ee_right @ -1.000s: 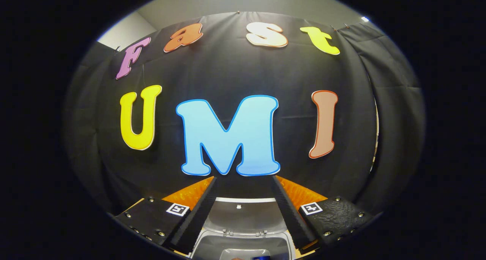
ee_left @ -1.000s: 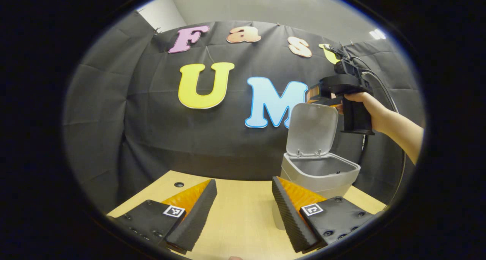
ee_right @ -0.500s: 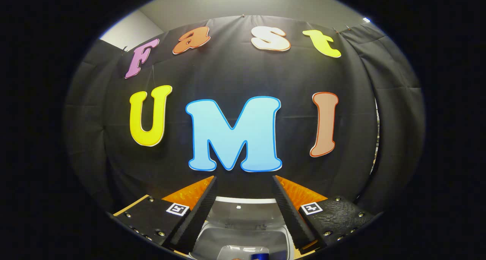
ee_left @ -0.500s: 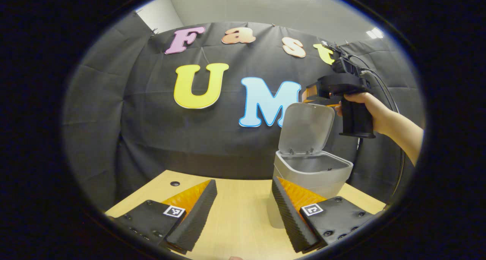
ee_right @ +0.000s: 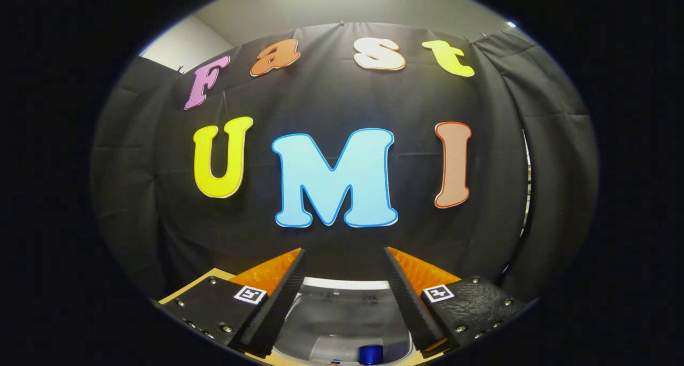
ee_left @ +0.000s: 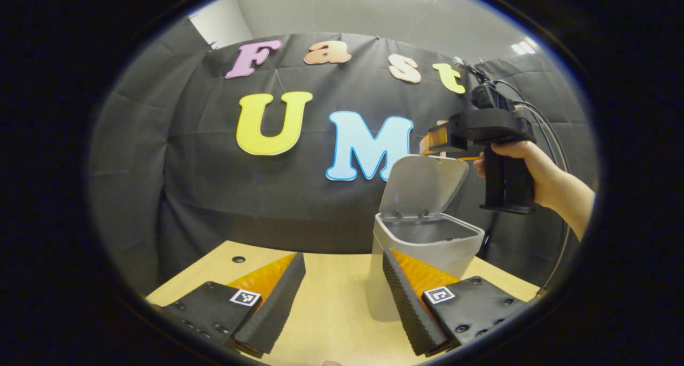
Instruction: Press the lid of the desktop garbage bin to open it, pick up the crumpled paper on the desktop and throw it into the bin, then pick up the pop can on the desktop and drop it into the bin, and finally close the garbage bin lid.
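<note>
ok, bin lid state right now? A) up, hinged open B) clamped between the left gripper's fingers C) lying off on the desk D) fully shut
A: in the left gripper view the lid stands raised on its hinge above the bin, whose mouth is open, with the right gripper just above the lid's top edge and the left gripper open and holding nothing.

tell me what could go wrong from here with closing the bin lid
1. The right gripper sits at the top edge of the raised lid; pushing off-centre may slip past it instead of swinging it shut.
2. The bin is tall and narrow on the table; a hard forward push could tip or slide it.
</note>
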`<state>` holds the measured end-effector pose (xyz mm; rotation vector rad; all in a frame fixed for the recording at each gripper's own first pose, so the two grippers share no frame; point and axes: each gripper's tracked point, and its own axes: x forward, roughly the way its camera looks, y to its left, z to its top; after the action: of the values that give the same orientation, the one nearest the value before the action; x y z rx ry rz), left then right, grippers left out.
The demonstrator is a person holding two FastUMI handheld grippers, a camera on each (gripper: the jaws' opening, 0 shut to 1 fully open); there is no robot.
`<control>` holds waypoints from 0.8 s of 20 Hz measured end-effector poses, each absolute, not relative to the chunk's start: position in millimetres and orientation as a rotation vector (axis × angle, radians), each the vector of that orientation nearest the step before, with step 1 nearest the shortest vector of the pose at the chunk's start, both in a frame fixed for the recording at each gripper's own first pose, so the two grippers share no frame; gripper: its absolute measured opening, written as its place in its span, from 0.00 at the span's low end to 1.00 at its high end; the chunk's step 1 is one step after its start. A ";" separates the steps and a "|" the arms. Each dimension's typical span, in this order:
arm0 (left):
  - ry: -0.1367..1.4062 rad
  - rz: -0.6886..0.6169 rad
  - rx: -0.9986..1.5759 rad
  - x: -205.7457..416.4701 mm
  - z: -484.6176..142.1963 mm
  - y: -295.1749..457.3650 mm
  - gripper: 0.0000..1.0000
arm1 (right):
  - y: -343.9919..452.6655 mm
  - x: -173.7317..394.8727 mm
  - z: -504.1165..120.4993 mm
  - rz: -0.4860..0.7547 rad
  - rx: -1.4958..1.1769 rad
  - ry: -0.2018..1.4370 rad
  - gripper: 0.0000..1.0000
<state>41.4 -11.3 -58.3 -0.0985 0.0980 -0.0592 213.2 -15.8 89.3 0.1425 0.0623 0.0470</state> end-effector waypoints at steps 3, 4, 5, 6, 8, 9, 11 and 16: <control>0.101 -0.060 -0.097 40.5 -58.7 -10.4 0.96 | -10.9 206.4 74.7 0.057 0.147 0.096 0.91; 0.102 -0.059 -0.094 40.8 -59.1 -9.6 0.96 | -8.4 204.7 67.6 0.060 0.150 0.112 0.92; 0.101 -0.059 -0.093 40.3 -58.7 -8.5 0.96 | -6.1 203.5 59.8 0.063 0.152 0.134 0.91; 0.099 -0.061 -0.091 40.1 -59.1 -8.7 0.96 | -4.1 202.4 51.1 0.065 0.155 0.148 0.92; 0.099 -0.065 -0.092 39.8 -57.6 -9.3 0.96 | -0.4 201.2 40.4 0.067 0.167 0.154 0.92; 0.101 -0.065 -0.092 41.1 -58.3 -9.6 0.96 | -0.6 201.4 34.7 0.060 0.166 0.151 0.92; 0.107 -0.063 -0.095 41.6 -60.3 -8.5 0.96 | -1.4 202.0 20.3 0.044 0.155 0.149 0.92; 0.113 -0.063 -0.104 41.4 -63.0 -8.5 0.95 | -3.5 199.5 4.1 0.025 0.109 0.098 0.92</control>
<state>41.4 -8.5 -63.0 -0.1036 0.1131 -0.0633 199.5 -3.5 4.1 0.1088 0.0982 0.0254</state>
